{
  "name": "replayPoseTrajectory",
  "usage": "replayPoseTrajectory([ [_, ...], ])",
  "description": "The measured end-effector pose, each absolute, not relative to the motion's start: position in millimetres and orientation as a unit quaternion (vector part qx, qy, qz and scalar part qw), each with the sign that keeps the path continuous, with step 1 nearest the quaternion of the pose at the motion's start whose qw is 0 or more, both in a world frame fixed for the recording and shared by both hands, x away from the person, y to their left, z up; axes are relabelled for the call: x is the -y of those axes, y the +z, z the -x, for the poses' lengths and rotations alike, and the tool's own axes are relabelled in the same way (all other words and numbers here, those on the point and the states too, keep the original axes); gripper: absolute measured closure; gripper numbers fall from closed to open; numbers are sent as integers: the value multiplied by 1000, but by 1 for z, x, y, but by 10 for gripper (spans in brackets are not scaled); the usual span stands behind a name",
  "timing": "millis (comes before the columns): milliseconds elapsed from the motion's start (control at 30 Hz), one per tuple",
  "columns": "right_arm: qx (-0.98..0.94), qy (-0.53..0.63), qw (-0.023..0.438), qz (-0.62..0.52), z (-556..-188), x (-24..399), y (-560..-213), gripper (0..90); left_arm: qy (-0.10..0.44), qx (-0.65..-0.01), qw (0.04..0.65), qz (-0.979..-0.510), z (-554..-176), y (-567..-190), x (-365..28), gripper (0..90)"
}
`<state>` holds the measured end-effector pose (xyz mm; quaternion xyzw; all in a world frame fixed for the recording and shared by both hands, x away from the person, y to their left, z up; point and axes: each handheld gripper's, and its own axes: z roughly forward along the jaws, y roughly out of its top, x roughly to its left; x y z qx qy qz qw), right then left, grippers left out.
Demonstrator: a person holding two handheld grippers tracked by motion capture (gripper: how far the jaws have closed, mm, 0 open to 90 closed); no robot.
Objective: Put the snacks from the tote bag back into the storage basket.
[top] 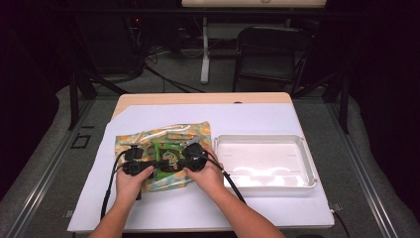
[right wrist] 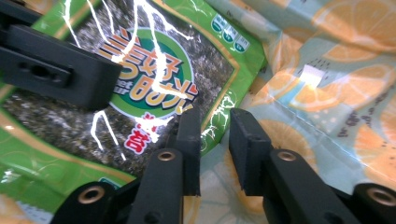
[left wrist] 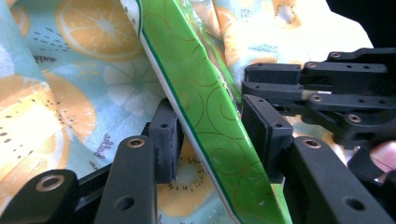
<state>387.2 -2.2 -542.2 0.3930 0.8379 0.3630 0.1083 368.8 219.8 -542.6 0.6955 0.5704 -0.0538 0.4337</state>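
Your left tongs (left wrist: 210,135) and right tongs (right wrist: 215,140) both straddle the green snack packet (top: 167,157), released. Clench before lifting it off the fruit-print bag (top: 148,139).

Both claws (top: 159,162) parted, facing inward

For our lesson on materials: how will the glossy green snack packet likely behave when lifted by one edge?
The glossy green snack packet looks like thin foil film, so probably light and floppy. Its glare suggests a slippery surface. The creased edge between the left claw's pads may buckle.
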Motion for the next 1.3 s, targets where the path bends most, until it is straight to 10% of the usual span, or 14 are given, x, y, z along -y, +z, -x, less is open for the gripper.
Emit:
replayPoseTrajectory([
  [1300, -802, 402, 124, -424, -339, 132, -492, 529, -32, -573, 447, -686, -362, -535, -210, 652],
])
